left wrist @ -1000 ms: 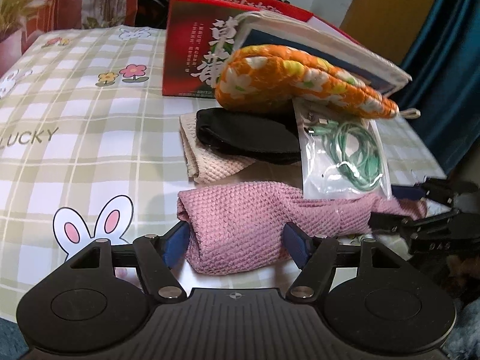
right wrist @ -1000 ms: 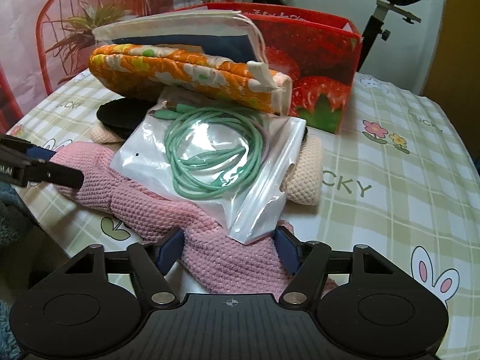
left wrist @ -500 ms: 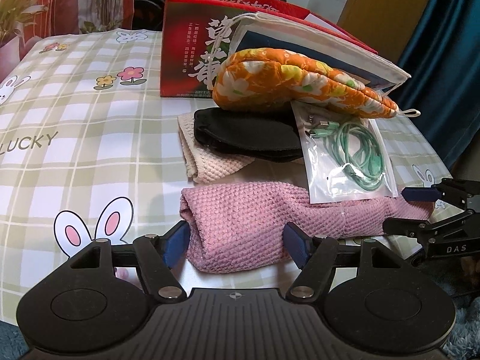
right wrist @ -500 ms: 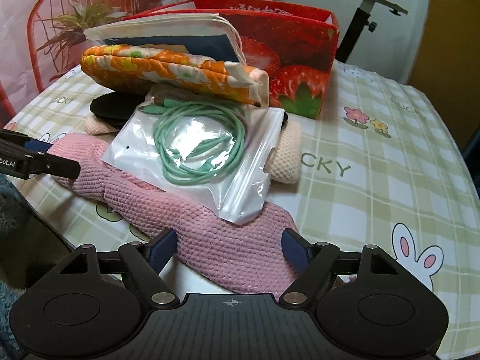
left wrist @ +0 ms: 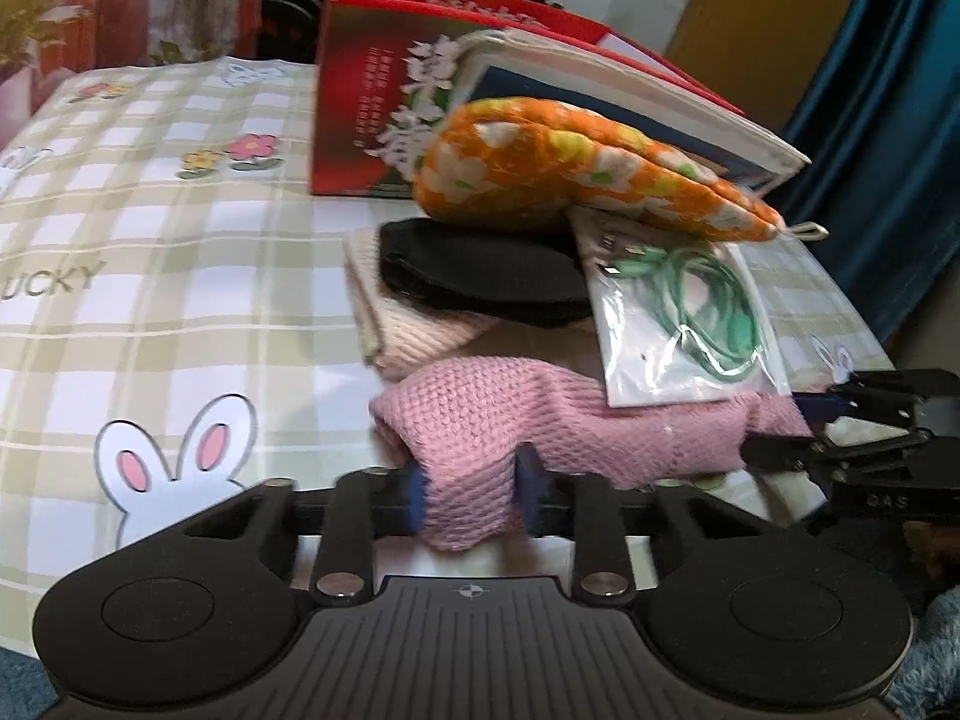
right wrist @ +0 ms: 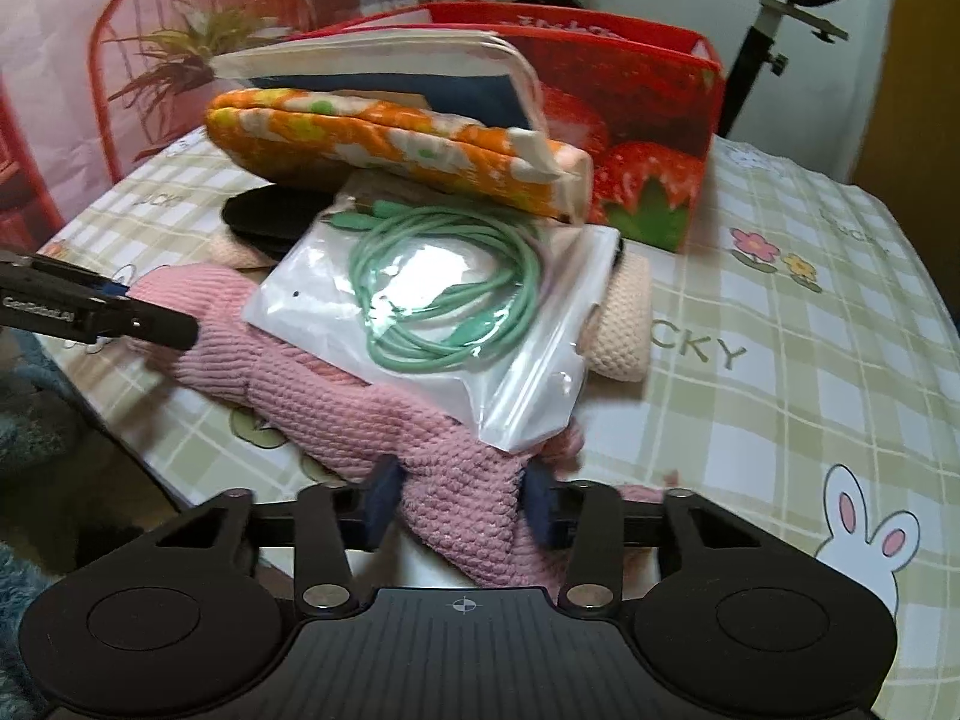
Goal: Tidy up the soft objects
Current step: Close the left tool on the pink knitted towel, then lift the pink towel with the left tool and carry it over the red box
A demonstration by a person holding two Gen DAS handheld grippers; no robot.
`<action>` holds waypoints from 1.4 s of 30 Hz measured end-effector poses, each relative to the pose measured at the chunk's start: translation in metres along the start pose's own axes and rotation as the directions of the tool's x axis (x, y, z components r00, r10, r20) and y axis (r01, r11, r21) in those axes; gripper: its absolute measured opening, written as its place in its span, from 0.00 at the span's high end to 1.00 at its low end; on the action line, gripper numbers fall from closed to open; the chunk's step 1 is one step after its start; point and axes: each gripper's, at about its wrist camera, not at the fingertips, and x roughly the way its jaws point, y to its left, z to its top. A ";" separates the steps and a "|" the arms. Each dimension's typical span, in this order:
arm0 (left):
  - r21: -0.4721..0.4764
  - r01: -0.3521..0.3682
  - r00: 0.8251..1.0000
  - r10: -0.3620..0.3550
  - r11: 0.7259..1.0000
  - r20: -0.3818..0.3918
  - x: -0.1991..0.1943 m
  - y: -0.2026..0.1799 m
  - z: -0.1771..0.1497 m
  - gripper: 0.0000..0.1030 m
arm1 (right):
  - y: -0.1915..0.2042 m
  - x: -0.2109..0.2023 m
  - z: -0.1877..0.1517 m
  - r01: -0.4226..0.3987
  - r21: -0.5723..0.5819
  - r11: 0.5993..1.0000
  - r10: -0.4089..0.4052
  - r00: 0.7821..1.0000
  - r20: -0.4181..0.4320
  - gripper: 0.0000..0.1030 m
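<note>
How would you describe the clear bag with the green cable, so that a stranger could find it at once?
On the checked tablecloth, in front of the red strawberry box, lies a pile of soft things. The clear bag rests on the pink knitted cloth, its top tucked under the orange flowered pouch. It alone is shiny plastic, holding a coiled green cable.

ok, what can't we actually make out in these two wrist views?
- Black soft item: its kind is unclear in both views; the orange floral pouch covers much of it.
- Middle of the pink knitted cloth: under the bagged green cable in the right wrist view.
- Inside of the red strawberry box: blocked by its wall and the stack.
- Box lettering: motion-blurred in the left wrist view.
</note>
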 end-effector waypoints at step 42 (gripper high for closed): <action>0.139 0.011 0.882 -0.075 0.990 0.465 -0.123 -0.036 0.073 0.80 | -0.006 -0.103 0.097 -0.003 -0.060 0.998 0.024 0.935 0.355 0.82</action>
